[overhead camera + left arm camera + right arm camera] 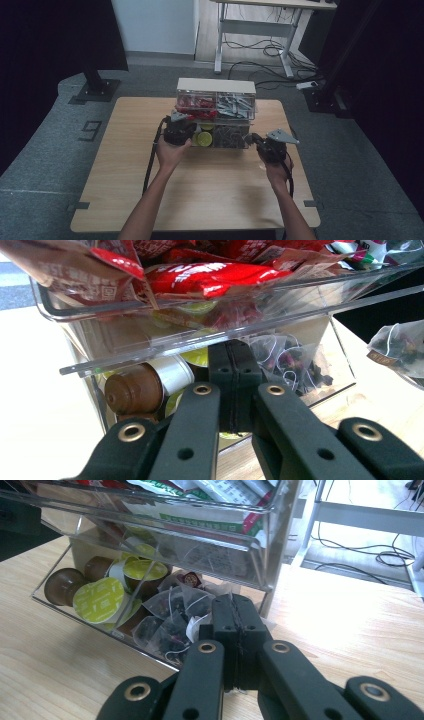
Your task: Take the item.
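Bare forearms, no sleeves. Black left gripper [178, 131] and right gripper [268, 145], each topped by a grey three-cornered plate, trailing black cable. Matte black jaws with brass-ringed rivet holes.

Dim, underexposed high view; brighter gripper views with near-field blur and plastic glare.

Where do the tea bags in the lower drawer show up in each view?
High view: tea bags, centre, lower drawer's right half.
Left gripper view: right of centre, behind the clear front wall.
Right gripper view: centre, just above the shut jaws.
Shared landmark: green-lidded capsules beside them.
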Tool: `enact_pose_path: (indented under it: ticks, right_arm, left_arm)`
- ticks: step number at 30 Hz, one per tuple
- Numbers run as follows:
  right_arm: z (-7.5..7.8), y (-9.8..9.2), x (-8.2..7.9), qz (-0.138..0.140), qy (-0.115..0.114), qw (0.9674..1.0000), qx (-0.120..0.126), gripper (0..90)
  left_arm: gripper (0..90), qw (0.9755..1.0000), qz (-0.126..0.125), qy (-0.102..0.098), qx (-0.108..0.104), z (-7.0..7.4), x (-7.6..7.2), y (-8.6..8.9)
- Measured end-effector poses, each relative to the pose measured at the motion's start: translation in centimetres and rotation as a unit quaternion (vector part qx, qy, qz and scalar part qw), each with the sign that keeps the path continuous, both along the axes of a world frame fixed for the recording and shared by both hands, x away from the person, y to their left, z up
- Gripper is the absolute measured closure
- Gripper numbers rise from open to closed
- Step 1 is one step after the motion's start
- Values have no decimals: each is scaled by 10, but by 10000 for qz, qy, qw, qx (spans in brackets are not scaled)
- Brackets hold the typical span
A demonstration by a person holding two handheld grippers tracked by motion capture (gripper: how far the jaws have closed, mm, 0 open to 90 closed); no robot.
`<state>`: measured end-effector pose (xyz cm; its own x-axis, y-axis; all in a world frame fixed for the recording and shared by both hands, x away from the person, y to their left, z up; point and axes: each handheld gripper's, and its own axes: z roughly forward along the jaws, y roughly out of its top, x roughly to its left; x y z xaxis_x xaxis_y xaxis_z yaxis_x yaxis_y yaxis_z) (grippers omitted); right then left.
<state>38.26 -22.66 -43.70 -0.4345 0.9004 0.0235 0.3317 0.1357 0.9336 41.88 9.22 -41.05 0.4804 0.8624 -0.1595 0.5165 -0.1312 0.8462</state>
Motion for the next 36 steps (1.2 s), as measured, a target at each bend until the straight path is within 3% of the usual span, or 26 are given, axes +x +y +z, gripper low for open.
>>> enact_pose_path:
  ticks: [36]
  right_arm:
    - [-3,-33,-12,-272,-40,9996,101,889]
  left_arm:
    - [900,10000,-22,7,-3,-1,0,-2]
